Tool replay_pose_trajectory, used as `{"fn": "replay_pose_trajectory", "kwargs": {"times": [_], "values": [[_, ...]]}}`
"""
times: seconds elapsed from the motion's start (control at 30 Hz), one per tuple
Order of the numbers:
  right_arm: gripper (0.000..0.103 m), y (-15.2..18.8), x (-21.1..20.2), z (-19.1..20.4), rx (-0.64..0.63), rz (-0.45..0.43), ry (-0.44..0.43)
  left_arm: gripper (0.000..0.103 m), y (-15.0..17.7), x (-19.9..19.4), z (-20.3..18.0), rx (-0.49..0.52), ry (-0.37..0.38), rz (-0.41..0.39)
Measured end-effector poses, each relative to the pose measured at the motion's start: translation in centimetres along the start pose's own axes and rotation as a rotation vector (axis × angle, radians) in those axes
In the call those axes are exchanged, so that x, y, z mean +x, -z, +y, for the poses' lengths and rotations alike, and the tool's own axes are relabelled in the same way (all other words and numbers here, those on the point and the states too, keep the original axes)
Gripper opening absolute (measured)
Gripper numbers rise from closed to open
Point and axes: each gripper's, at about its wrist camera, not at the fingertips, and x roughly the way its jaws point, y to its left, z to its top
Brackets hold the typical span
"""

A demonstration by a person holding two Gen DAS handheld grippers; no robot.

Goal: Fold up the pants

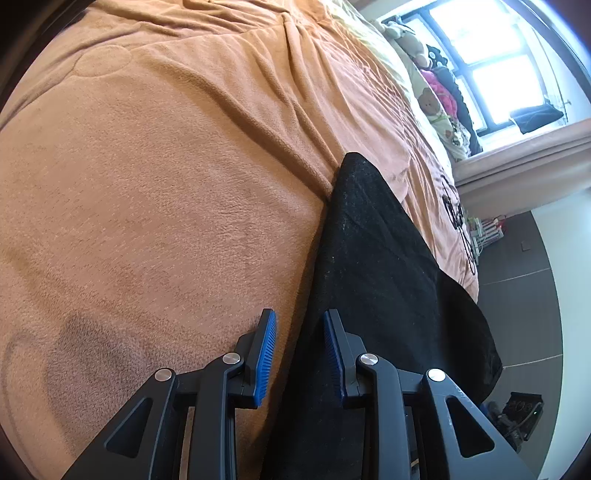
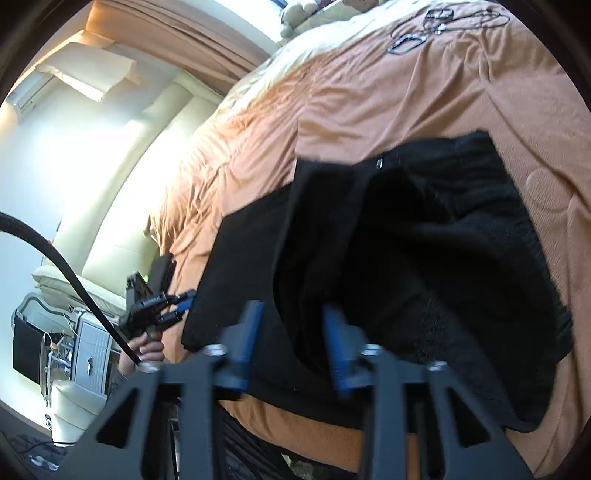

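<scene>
Black pants lie on an orange fleece blanket on a bed, partly folded, with one layer raised. My right gripper is open just above the pants' near edge, its blue pads on either side of a dark fold. In the left wrist view one black pant leg runs along the bed's edge. My left gripper is open over the leg's left edge, holding nothing. The left gripper also shows in the right wrist view at the end of the leg.
The blanket covers the bed to the left. Pillows and soft toys lie at the head by a window. Dark floor lies beyond the bed edge. A cable and buckles rest on the far blanket. A white couch stands at left.
</scene>
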Motion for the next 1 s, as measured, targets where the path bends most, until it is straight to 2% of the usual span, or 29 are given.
{"fn": "replay_pose_trajectory", "kwargs": {"times": [0.07, 0.43, 0.47, 0.5, 0.57, 0.73, 1.0], "values": [[0.056, -0.6, -0.2, -0.4, -0.002, -0.012, 0.009, 0.029, 0.1, 0.0, 0.2, -0.005, 0.004, -0.002], [0.055, -4.6, 3.1, -1.9, 0.052, -0.011, 0.065, 0.029, 0.6, -0.2, 1.0, -0.026, 0.014, -0.003], [0.043, -4.7, 3.0, -2.3, 0.051, -0.012, 0.076, 0.029, 0.6, -0.3, 1.1, -0.026, 0.013, -0.004], [0.025, -4.9, 3.0, -2.4, 0.045, -0.008, 0.082, 0.029, 0.7, -0.3, 1.0, -0.026, 0.011, -0.006], [0.011, -5.5, 3.0, -2.2, 0.025, -0.007, 0.102, 0.029, 0.7, -0.4, 0.9, -0.025, 0.008, -0.007], [0.01, -7.9, 0.0, -1.0, -0.043, -0.088, 0.164, 0.029, 0.5, -0.5, 0.8, -0.026, -0.002, -0.014], [0.01, -11.3, -2.4, -0.8, -0.088, -0.138, 0.281, 0.029, 0.8, -0.6, 0.9, -0.041, -0.006, -0.024]]}}
